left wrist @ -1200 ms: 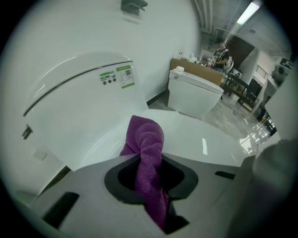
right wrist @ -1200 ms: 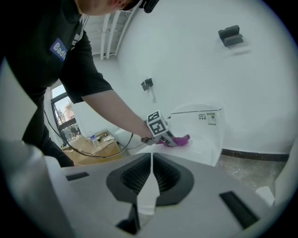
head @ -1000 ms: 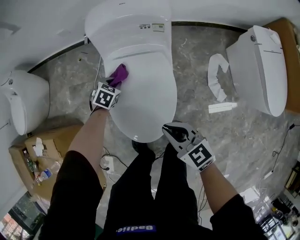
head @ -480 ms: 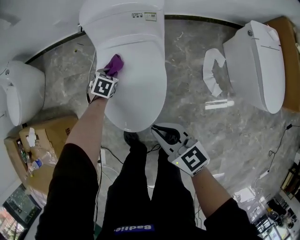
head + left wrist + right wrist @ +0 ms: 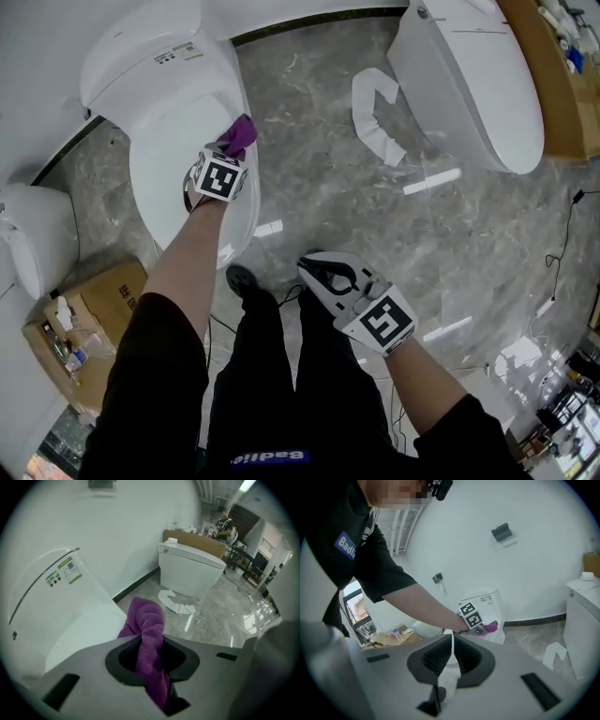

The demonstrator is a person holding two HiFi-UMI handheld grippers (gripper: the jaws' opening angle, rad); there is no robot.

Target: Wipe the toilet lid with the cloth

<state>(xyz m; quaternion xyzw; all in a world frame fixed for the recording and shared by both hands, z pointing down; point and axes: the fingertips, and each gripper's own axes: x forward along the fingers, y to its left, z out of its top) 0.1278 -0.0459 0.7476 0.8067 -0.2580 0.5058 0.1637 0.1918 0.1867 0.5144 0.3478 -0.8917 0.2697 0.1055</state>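
The cloth [image 5: 238, 138] lies on the toilet lid [image 5: 178, 173] at its right edge, held between the jaws of the left gripper [image 5: 232, 150]. The right gripper [image 5: 317, 269] hangs over the floor [image 5: 319, 197], right of the lid, nearer the person and apart from it. A second toilet [image 5: 469, 84] stands at far right. A U-shaped piece [image 5: 365, 127] and a strip [image 5: 431, 181] lie on the floor between the two toilets. A third toilet [image 5: 33, 234] stands at far left, with a cardboard box [image 5: 112, 291] before it.

cloth [image 5: 236, 137]: you've dragged it across the lid [image 5: 173, 164] to its right edge | right gripper [image 5: 309, 266]: you've drifted it clear of the lid's front
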